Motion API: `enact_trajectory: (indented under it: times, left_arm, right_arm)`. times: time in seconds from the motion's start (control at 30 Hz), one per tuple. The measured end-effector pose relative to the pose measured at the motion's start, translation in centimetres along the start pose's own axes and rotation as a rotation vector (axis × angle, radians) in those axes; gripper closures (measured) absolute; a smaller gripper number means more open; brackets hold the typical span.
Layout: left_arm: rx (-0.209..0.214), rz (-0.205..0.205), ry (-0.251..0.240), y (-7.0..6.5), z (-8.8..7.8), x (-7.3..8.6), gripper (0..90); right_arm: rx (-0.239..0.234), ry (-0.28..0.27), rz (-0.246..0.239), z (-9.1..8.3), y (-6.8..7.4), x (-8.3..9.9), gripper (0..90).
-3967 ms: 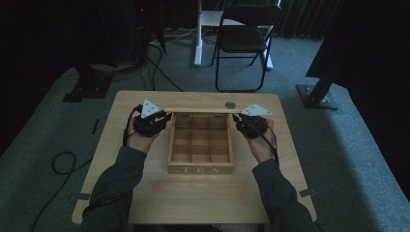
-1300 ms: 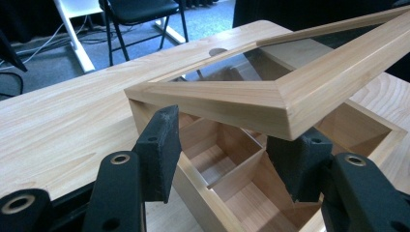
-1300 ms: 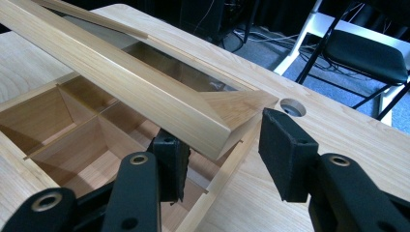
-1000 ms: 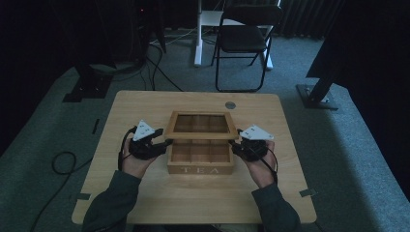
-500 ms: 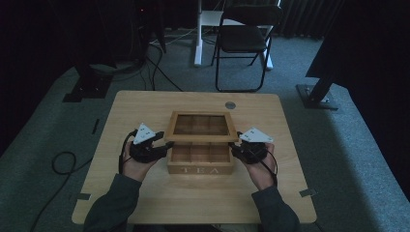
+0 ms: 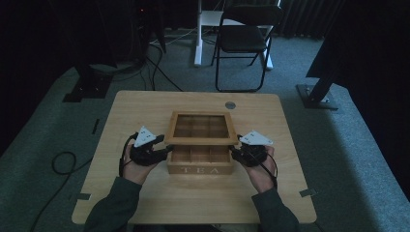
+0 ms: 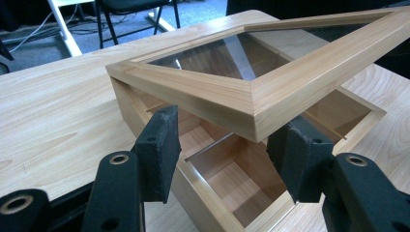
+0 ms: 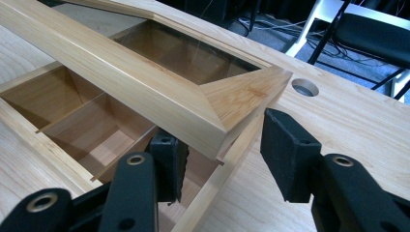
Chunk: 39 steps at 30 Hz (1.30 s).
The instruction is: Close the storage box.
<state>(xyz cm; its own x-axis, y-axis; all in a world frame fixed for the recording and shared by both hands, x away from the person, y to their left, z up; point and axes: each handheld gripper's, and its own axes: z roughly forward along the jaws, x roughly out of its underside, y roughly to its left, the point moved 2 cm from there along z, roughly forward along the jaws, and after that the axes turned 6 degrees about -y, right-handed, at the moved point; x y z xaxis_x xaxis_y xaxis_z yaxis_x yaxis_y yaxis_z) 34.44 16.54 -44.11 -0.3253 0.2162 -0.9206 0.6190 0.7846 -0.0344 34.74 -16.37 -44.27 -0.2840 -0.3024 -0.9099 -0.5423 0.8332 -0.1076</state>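
A wooden tea box (image 6: 200,169) marked TEA sits mid-table with its compartments exposed at the front. Its glass-paned lid (image 6: 200,141) is tilted, the near edge held off the box. My left gripper (image 6: 167,149) is at the lid's near left corner. In the left gripper view that lid corner (image 7: 254,113) lies over the gap of the left gripper (image 7: 229,145), whose pads stand apart just beneath it. My right gripper (image 6: 233,152) is at the near right corner. Its jaws have just been opening a little. One pad (image 8: 169,164) is under the lid (image 8: 227,104), the other beside it.
The wooden table (image 6: 145,111) has a round cable hole (image 6: 230,105) behind the box. A folding chair (image 6: 244,38) and stand bases are on the carpet beyond the far edge. Cables lie on the floor at the left.
Since four seconds ago both hands have come from the box's far corners toward me, to its near corners, and the lid's near edge has come with them. Over the last second little has moved.
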Motion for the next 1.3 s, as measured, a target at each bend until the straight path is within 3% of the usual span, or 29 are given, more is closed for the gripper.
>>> enact_trajectory:
  times: [1.3]
  left_arm:
    - [-0.004, 0.012, 0.041, -1.0, 0.3, 2.2, 45.5]
  right_arm:
    - [-0.022, 0.030, 0.036, -0.5, 0.7, 2.4, 50.4]
